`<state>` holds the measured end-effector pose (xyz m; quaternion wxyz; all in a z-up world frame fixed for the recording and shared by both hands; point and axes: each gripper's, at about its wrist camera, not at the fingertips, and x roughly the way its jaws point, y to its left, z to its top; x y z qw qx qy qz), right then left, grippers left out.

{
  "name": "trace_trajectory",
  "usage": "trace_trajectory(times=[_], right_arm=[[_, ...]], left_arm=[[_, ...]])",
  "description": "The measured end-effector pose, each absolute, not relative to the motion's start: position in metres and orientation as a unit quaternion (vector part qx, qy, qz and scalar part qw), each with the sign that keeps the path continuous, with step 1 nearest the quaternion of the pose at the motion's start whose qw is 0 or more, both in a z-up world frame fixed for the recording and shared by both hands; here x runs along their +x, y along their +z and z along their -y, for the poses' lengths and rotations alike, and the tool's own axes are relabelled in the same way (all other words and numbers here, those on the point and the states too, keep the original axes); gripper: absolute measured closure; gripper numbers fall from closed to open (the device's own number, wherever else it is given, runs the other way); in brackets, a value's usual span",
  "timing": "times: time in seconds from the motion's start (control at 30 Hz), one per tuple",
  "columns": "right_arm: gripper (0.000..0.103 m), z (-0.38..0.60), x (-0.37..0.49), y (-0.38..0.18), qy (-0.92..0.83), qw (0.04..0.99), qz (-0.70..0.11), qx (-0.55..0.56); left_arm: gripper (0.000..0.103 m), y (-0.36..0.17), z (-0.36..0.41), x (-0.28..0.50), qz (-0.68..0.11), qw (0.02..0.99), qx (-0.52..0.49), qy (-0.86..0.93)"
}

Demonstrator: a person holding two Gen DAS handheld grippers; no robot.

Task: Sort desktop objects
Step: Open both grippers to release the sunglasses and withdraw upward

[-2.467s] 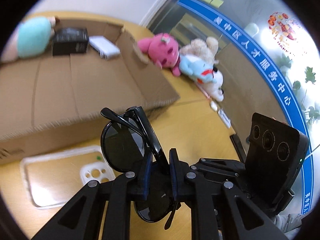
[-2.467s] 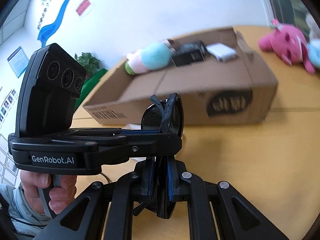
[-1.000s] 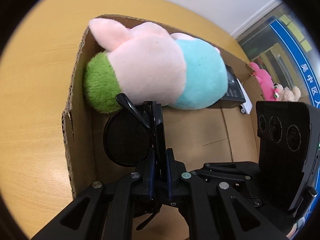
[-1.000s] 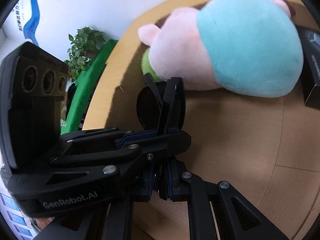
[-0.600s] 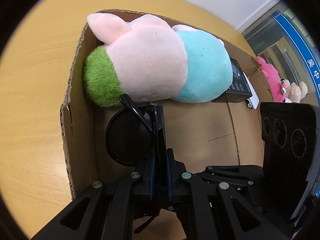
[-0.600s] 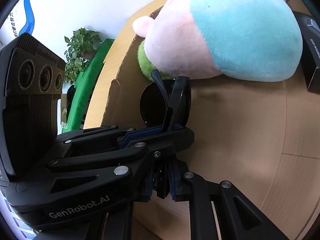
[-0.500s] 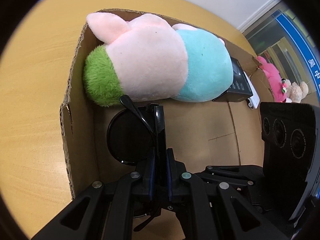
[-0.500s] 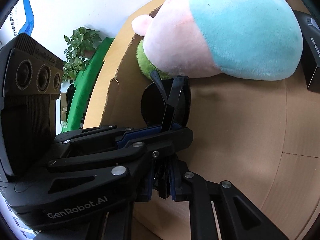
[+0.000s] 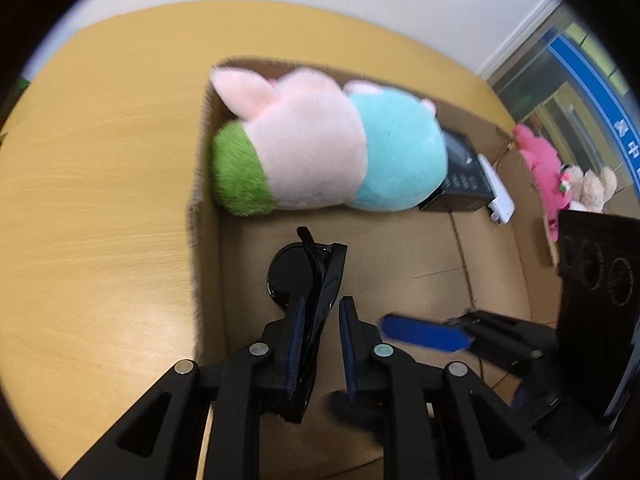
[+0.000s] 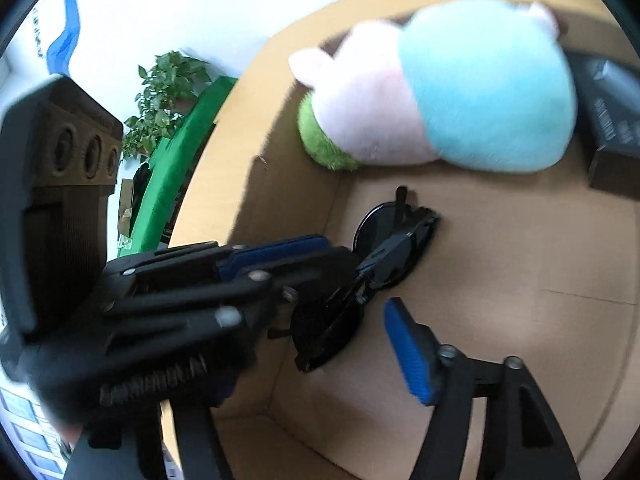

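Folded black sunglasses (image 9: 308, 292) lie inside the cardboard box (image 9: 432, 248), near its left wall; they also show in the right wrist view (image 10: 384, 252). My left gripper (image 9: 322, 344) is open; the sunglasses lean against its left pad and its right pad stands clear. My right gripper (image 10: 340, 316) is open wide, its blue right pad (image 10: 412, 352) well clear of the sunglasses. The right gripper also shows in the left wrist view (image 9: 424, 332). The left gripper's body covers the lower left of the right wrist view.
A pink, blue and green plush toy (image 9: 320, 152) lies along the box's far wall. A black box (image 9: 460, 176) and a white item (image 9: 500, 196) lie beside it. Pink and beige plush toys (image 9: 560, 176) sit on the yellow table (image 9: 100, 200) beyond the box.
Both grippers have opened and let go of the sunglasses, which now rest in the box. Both grippers have drawn back a little, the right one swinging off to the right.
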<state>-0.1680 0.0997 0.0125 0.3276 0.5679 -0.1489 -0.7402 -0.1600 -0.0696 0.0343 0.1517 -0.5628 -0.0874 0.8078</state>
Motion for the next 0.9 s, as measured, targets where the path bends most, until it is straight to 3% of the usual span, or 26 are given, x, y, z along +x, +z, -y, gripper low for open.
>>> trace_trajectory(times=[0.07,0.27,0.4,0.5,0.9], right_arm=[[0.030,-0.113,-0.158,0.030,-0.761,0.325,0.136,0.544],[0.011,-0.161,-0.109,0.085,-0.842,0.290,0.088,0.445],[0.005,-0.181,-0.066,0.107,-0.888,0.249,0.037,0.386],[0.005,-0.192,-0.038,0.114,-0.903,0.233,0.022,0.361],[0.001,-0.215,0.021,0.129,-0.945,0.163,-0.015,0.284]], left_arm=[[0.080,0.048,0.075,-0.149,0.090,0.145,-0.540,0.824],[0.077,0.101,0.070,-0.103,0.072,0.138,-0.447,0.881],[0.039,0.129,0.048,-0.057,0.035,0.124,-0.355,0.926],[0.026,0.138,0.027,-0.025,0.011,0.116,-0.292,0.949],[0.025,0.120,-0.008,0.025,0.051,0.143,-0.283,0.947]])
